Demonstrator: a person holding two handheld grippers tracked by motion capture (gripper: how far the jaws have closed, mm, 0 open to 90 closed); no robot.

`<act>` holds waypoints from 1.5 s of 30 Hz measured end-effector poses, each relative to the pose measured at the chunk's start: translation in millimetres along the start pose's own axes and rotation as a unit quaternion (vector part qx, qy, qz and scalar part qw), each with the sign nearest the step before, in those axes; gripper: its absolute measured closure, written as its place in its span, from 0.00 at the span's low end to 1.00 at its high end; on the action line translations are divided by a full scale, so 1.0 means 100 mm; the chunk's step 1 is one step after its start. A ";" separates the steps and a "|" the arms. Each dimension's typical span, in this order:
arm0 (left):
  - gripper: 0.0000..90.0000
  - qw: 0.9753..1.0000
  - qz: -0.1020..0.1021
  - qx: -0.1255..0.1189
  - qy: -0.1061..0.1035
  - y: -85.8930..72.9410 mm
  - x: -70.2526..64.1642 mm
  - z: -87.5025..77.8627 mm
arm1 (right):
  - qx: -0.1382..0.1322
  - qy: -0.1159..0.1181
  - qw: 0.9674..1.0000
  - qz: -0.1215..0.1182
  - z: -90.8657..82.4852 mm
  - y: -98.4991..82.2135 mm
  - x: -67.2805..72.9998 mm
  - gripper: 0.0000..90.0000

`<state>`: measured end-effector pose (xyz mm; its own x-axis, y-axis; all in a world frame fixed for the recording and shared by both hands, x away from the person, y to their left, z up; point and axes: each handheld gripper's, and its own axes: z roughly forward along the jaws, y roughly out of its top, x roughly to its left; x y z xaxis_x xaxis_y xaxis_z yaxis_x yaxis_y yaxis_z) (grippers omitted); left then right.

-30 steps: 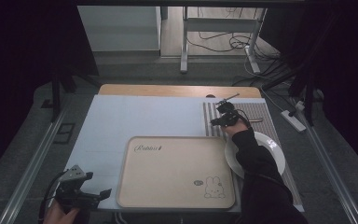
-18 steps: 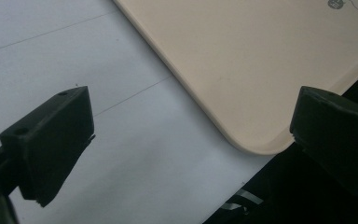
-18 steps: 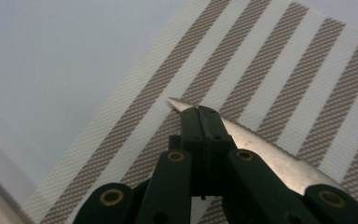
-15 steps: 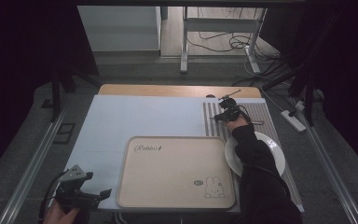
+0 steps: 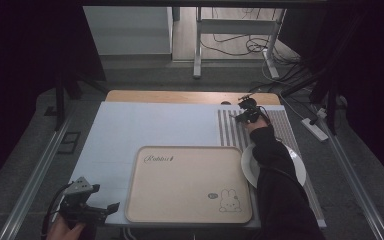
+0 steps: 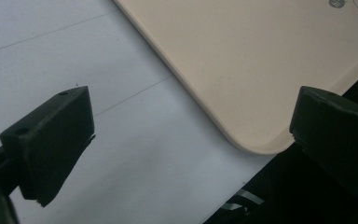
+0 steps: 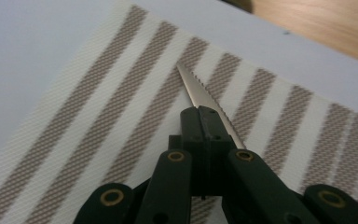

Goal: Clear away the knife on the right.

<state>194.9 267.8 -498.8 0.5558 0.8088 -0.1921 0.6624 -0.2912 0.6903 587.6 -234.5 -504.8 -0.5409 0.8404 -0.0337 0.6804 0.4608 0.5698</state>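
Nearest the person, the left gripper (image 5: 97,212) rests at the front left corner of the pale grey table mat (image 5: 145,125), its jaws spread wide with nothing between them, just beside the rounded corner of the beige plastic tray with the rabbit drawing (image 5: 187,182). To the tray's right lies a round white plate (image 5: 296,167), partly under the dark sleeve. Farther off, the right gripper (image 7: 208,122) is clenched on a serrated steel knife (image 7: 197,88), whose blade juts forward, low above the brown-and-cream striped woven placemat (image 7: 121,116). The step in hand looks like laying the knife beside the plate; next it likely needs lowering flat onto the placemat before the jaws let go.
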 end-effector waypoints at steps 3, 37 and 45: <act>0.01 1.000 0.000 0.000 0.000 0.00 0.00 0.00 | -0.001 -0.025 1.000 0.014 0.01 0.01 -0.08 1.00; 0.01 1.000 0.000 0.002 0.001 0.01 0.00 0.01 | 0.061 -0.012 0.998 0.032 -0.63 -0.37 -0.42 0.00; 0.01 1.000 -0.001 0.001 0.000 0.01 0.00 0.01 | 0.096 -0.015 0.995 0.028 -0.54 -0.58 -0.49 0.06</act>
<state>196.2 267.0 -499.0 0.5538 0.8100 -0.1930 0.6651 -0.2908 0.6878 548.4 -318.0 -491.7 -0.4868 0.8729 -0.0327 0.7926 0.4571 0.4036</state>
